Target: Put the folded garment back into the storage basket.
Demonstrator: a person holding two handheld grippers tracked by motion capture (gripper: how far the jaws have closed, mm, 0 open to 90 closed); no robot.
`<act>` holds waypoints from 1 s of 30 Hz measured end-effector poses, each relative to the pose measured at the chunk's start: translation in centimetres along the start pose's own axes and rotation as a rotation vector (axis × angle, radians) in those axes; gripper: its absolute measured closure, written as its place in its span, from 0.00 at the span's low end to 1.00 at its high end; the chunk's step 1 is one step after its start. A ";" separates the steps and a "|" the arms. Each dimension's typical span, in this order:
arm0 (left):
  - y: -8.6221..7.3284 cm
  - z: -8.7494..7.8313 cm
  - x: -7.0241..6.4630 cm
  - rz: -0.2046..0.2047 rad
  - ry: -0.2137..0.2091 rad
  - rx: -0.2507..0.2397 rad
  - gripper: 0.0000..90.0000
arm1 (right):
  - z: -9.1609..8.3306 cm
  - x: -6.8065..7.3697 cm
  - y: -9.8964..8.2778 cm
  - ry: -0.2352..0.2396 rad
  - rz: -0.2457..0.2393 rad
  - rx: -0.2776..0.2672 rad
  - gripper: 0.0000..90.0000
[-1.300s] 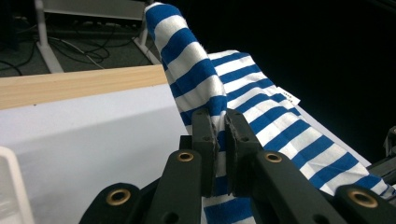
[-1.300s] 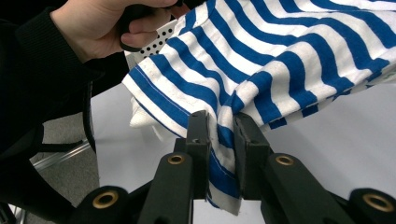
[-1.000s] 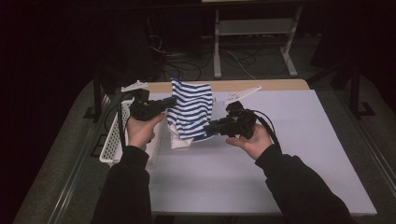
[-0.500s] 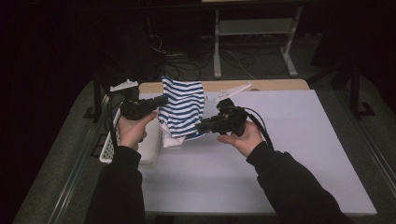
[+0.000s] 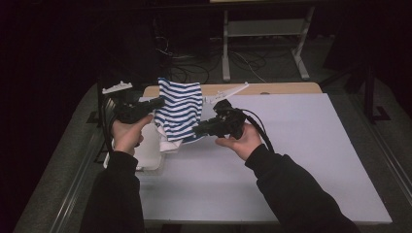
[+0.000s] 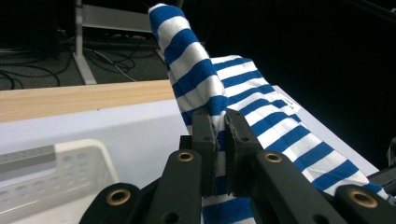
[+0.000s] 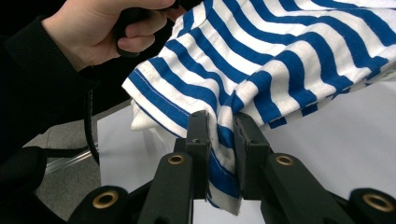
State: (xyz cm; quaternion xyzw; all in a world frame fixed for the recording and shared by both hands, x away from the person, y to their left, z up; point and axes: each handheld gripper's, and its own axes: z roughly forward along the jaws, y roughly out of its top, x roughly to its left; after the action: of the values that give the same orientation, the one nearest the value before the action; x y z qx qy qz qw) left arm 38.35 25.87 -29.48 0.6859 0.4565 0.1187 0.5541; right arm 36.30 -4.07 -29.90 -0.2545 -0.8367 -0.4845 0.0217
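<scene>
A blue and white striped cloth [image 5: 180,109] hangs in the air over the left part of the table, stretched between both grippers. My left gripper [image 5: 158,103] is shut on its left edge; in the left gripper view the cloth [image 6: 224,93] rises from between the pinched jaws. My right gripper [image 5: 199,129] is shut on the lower right edge, and in the right gripper view the cloth [image 7: 261,60] bunches between the jaws. The hand holding the left gripper [image 7: 107,23] shows in the right gripper view at top left.
A white perforated basket [image 5: 145,155] sits at the table's left edge, with white fabric [image 5: 167,144] beside it below the cloth. The white table surface [image 5: 291,155] spreads to the right. A wooden strip [image 5: 282,88] runs along the far edge, with cables and a stand beyond.
Both grippers have moved left with the striped cloth held between them. The cloth now hangs nearer the basket.
</scene>
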 end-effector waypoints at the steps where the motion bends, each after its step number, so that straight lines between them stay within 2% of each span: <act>1: 0.0 -0.1 0.1 0.001 0.003 0.001 0.92 | 0.2 0.1 0.1 0.001 0.003 0.001 0.85; 17: 0.0 -2.4 2.3 -0.047 0.021 -0.029 0.92 | 2.6 1.1 1.7 0.012 -0.009 -0.001 0.85; 30: 0.1 -4.2 4.5 -0.061 0.058 -0.031 0.92 | 5.0 1.9 3.0 0.036 -0.014 -0.012 0.85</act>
State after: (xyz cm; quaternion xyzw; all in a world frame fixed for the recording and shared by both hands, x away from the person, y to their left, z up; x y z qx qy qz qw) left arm 38.02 32.02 -29.45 0.6593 0.4910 0.1286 0.5547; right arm 37.07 2.01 -29.66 -0.2401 -0.8349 -0.4943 0.0318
